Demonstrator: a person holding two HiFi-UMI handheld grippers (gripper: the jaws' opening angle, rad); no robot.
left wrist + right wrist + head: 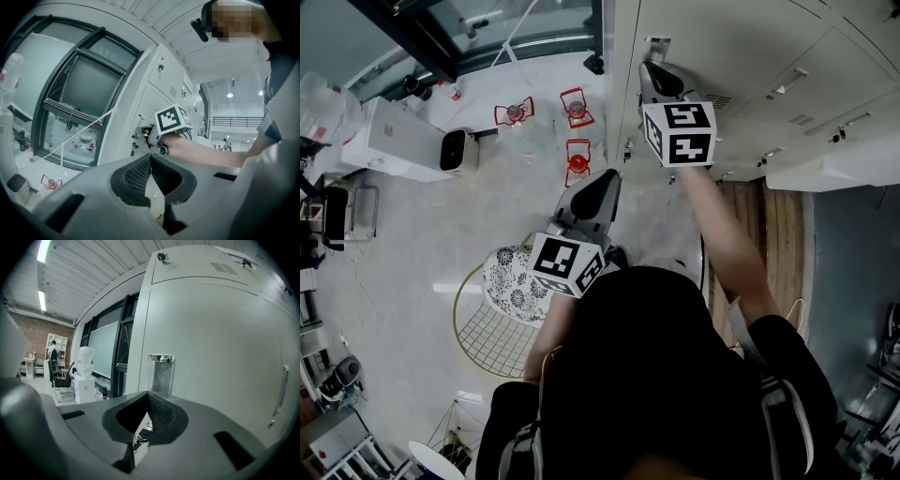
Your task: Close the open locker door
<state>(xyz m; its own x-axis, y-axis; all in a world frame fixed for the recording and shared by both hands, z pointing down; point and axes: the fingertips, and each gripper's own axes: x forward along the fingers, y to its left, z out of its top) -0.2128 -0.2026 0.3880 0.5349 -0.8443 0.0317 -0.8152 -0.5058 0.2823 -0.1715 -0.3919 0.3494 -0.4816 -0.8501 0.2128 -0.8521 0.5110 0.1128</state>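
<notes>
My right gripper point(148, 394) has its 2 jaws pressed together with nothing clamped, and I hold it out at arm's length so the blunt closed tip can work as a pusher against the door point(211, 348). That door fills the right gripper view, pale grey, with a chrome handle point(161, 359) just above the tip and a bunch of keys point(139, 439) hanging below it, showing through the gap under the pads; I judge they hang from the lock, not from my jaws. The door's left edge runs in line with the cabinet column and I see no gap there, so I judge it is at or very near flush, though I cannot tell whether the latch has caught. In the head view the gripper sits right up at the face of the lockers point(750, 56). My left gripper point(150, 157) is also closed on nothing and hangs back near my body, well apart from the lockers, since 1 arm is enough for this push. A last firm press beside the handle should settle it
</notes>
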